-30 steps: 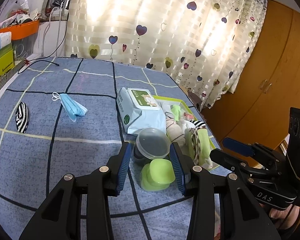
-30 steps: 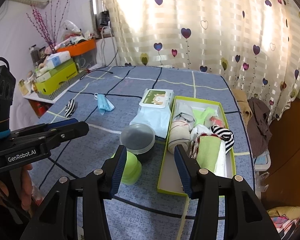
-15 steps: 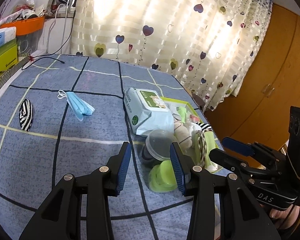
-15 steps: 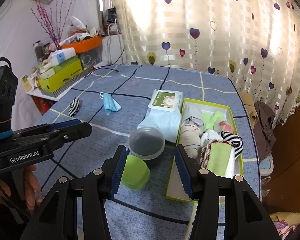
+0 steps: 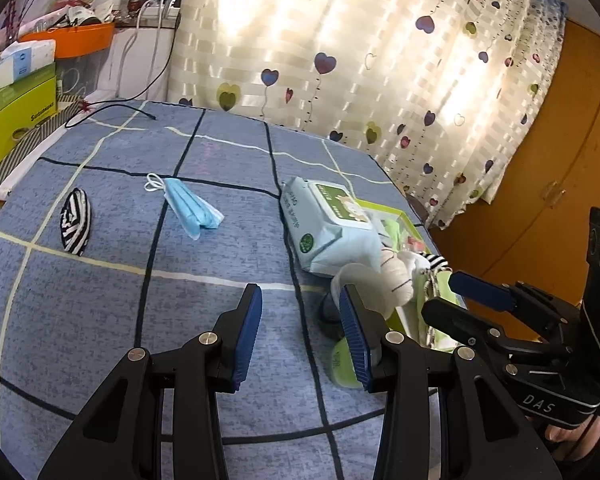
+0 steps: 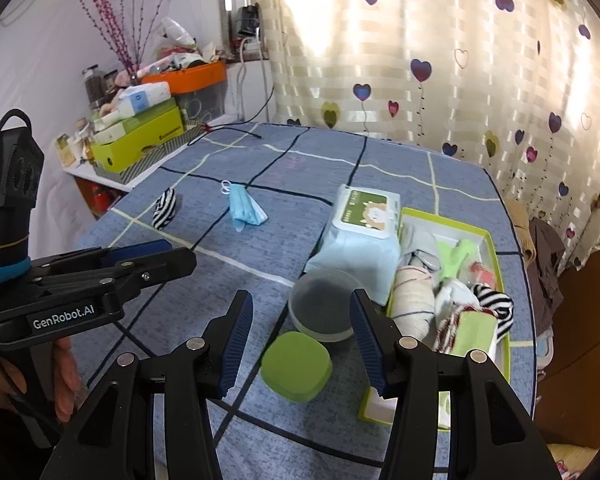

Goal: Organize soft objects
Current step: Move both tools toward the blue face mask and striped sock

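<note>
A black-and-white striped sock [image 5: 75, 222] [image 6: 164, 206] lies on the blue checked cloth at the left. A folded blue face mask [image 5: 192, 208] [image 6: 244, 206] lies beside it. A green-rimmed box [image 6: 496, 248] [image 5: 392, 211] at the right holds several rolled socks and cloths. My left gripper [image 5: 300, 332] [image 6: 140, 256] is open and empty above the cloth, facing the mask and sock. My right gripper [image 6: 300, 338] [image 5: 460, 296] is open and empty above a green lidded tub [image 6: 296, 366].
A wet-wipes pack [image 6: 360, 228] [image 5: 328, 220] lies left of the box. A round clear-lidded container [image 6: 324, 310] stands in front of it. A shelf with boxes [image 6: 140, 128] and an orange bin [image 6: 188, 76] is at the far left. Curtains hang behind the table.
Both grippers have drawn back and swung left. The sock and mask sit nearer the middle of the left view, the box and tubs further right. Both stay open.
</note>
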Demonstrator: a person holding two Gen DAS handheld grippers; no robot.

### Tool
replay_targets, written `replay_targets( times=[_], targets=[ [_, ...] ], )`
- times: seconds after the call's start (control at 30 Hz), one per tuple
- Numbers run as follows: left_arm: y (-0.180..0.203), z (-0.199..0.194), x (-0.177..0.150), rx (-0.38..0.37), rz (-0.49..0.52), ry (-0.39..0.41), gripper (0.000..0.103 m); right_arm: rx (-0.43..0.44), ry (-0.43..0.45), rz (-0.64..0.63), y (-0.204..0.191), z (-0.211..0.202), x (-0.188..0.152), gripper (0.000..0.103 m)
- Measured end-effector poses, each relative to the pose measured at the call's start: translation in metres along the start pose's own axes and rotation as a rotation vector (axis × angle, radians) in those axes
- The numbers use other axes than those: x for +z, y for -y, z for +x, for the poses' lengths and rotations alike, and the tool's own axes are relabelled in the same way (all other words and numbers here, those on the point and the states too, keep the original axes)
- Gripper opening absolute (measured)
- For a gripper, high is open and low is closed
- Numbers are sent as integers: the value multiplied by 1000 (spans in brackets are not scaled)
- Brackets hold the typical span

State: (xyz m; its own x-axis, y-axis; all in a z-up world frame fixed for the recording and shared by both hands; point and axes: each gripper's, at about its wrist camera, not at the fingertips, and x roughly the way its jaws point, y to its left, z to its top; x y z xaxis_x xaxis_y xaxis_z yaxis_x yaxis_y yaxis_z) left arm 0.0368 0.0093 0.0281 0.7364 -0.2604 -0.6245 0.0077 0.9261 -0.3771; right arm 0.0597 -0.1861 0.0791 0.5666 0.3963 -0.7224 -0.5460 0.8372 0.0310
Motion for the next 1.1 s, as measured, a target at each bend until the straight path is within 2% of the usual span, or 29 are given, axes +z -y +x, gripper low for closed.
replay_targets(
  times=[0.53,0.9,1.1],
  targets=[
    [-41,-2,8,79,-60,15,42,59,-32,-64,-31,38,27,50],
    [-94,-6,18,160,-124,29,42,116,-71,-127,-64,79,53,50],
    [-123,-8,24,198,-161,38,42,114,-111,-167,-77,109,72,50]
  ],
)
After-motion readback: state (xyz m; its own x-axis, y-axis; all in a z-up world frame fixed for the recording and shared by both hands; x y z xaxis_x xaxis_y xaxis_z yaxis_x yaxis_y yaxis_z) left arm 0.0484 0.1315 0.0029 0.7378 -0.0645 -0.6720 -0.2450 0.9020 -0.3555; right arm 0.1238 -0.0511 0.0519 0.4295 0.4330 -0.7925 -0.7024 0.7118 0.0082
